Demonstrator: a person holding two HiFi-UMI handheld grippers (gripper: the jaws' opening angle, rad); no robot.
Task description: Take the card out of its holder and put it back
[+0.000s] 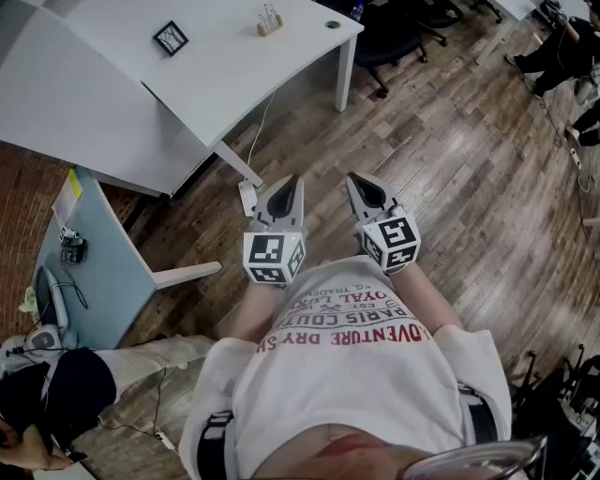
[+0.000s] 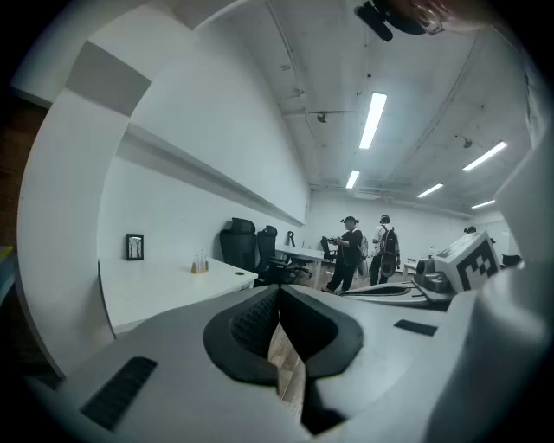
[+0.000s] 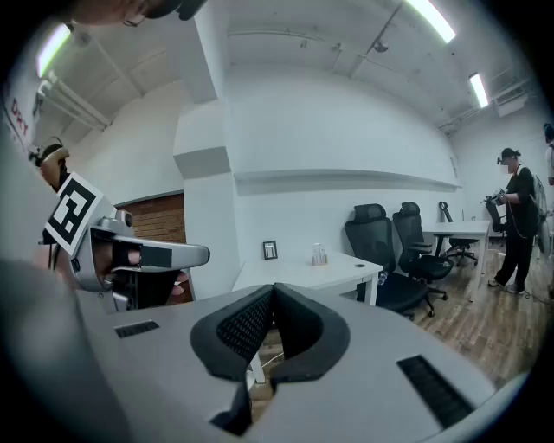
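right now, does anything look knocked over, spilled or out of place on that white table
Nothing stands out. The black frame and the small stand sit upright on the white table, and nothing is spilled. The left gripper and right gripper are shut and empty, held over the wood floor, short of the table.

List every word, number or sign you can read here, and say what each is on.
"PARIS COUT", cut off: red print on the person's T-shirt.
"VENTURE" and "DRY-S", cut off: larger red line on the same shirt.
Small print around "OYAL" on it: too blurred to read in full.
Cubes on the left claw and right claw: black square patterns, no letters.
The framed picture and the yellow note: too small to read.
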